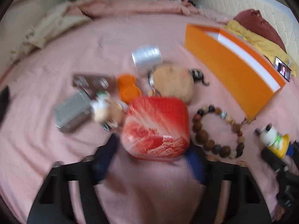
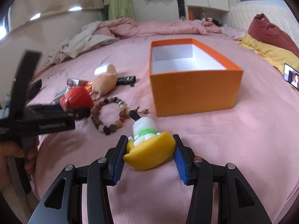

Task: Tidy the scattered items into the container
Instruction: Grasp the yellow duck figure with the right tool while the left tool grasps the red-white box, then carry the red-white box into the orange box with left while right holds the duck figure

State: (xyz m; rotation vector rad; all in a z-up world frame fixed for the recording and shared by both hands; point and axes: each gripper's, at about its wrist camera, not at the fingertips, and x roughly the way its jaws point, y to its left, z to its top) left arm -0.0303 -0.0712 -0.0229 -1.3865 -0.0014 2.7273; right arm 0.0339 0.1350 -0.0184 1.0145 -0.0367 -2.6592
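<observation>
My left gripper (image 1: pixel 152 147) has its blue pads against both sides of a red patterned pouch (image 1: pixel 155 127) on the pink bed; the view is blurred. The pouch (image 2: pixel 76 98) and that gripper (image 2: pixel 74 112) also show at the left of the right wrist view. My right gripper (image 2: pixel 149 139) is shut on the yellow base of a white dog figure (image 2: pixel 147 149), which rests on the bed. The open orange box (image 2: pixel 196 93) stands just beyond it, with a white inside and nothing in it. In the left wrist view the box (image 1: pixel 233 71) is at the upper right.
A bead bracelet (image 2: pixel 97 112), tan plush (image 2: pixel 104 84), tape roll (image 1: pixel 147 57), orange piece (image 1: pixel 128 87), grey case (image 1: pixel 72 110) and small plush figure (image 1: pixel 104 110) lie scattered. A phone (image 2: pixel 291 78) and pillows sit at the right. Crumpled bedding lines the far side.
</observation>
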